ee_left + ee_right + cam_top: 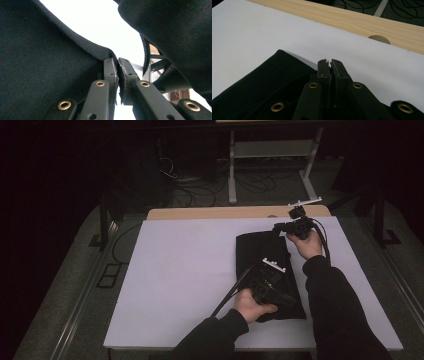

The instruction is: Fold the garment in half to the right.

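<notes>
Black cloth (267, 265) lies right of centre; left gripper (117, 62) pinches its near edge, right gripper (329, 62) clamps its far corner.

The place looks like a dim lab or recording room. A white surface (180, 285) on a bare wooden tabletop (210, 213) fills the frame's middle. At the top centre, loose cables (200, 195) sprawl across grey carpet (65, 285) beside a white metal stand (270, 150).
</notes>
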`<action>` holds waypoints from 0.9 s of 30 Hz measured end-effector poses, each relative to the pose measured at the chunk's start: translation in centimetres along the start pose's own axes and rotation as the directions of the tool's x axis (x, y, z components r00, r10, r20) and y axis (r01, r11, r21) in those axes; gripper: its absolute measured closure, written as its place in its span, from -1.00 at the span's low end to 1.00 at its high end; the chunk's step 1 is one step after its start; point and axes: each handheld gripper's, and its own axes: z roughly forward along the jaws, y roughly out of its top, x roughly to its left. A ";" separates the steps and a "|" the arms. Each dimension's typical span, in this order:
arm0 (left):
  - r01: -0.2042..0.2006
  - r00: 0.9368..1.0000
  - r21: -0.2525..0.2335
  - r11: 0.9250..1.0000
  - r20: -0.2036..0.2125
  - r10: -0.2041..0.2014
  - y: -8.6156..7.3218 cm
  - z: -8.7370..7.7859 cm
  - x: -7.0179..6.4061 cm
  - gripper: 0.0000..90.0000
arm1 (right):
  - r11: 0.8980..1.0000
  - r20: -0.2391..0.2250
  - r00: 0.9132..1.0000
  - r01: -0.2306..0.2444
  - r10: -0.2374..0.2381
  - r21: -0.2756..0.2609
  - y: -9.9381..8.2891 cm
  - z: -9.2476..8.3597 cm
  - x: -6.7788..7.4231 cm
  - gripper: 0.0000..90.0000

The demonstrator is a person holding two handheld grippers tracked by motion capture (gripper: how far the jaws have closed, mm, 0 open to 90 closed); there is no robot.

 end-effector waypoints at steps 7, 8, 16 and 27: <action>-0.004 1.000 0.041 0.999 -0.016 0.004 0.2 1.1 0.0 0.86 | 1.000 0.015 0.999 -0.029 0.029 0.005 -0.1 0.1 -0.5 0.88; -0.007 1.000 0.042 0.999 -0.016 0.008 0.3 1.1 0.0 0.86 | 1.000 0.018 1.000 -0.024 0.024 0.003 -0.1 0.1 -0.5 0.88; -0.006 1.000 0.038 0.999 -0.019 0.007 0.6 2.1 0.0 0.86 | 1.000 0.024 0.999 -0.031 0.032 -0.002 -0.3 0.3 -0.9 0.88; -0.013 0.999 0.071 0.997 -0.031 0.015 0.7 3.2 0.0 0.86 | 1.000 0.021 0.999 -0.028 0.028 -0.014 -0.6 0.5 -1.2 0.88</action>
